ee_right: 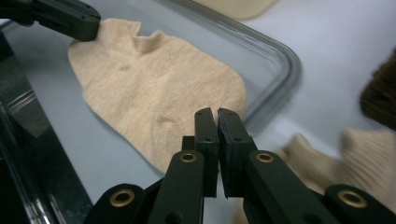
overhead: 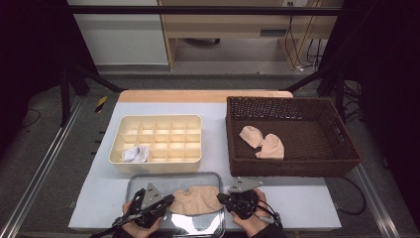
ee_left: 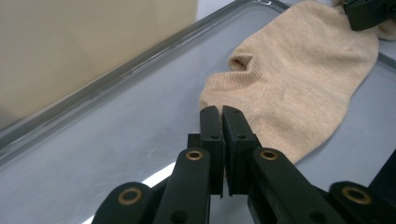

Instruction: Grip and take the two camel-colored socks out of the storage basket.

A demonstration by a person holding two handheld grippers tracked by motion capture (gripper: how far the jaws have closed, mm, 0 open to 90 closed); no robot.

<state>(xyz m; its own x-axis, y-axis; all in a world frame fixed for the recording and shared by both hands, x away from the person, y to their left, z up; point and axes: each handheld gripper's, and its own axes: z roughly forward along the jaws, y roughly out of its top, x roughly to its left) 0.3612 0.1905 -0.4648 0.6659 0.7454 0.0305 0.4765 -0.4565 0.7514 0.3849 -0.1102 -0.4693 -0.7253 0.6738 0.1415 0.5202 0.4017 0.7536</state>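
A beige sock (overhead: 198,200) (ee_left: 299,79) (ee_right: 154,88) lies flat across a shiny metal tray (overhead: 173,174) at the table's front edge. My left gripper (overhead: 171,200) (ee_left: 222,112) is at the sock's left end, its jaws pressed together on the fabric's edge. At the opposite end my right gripper (overhead: 220,198) (ee_right: 217,114) is shut on the rounded toe edge. Each gripper view shows the other gripper's black tip at the far end of the sock. A hand holds each gripper at the bottom of the high view.
Behind the tray stands a cream divider box (overhead: 156,119) with a white bundle (overhead: 135,154) in a front left cell. A dark wicker basket (overhead: 292,168) at the right holds two beige socks (overhead: 262,141). The tray rim (ee_right: 280,60) curves close beside the toe.
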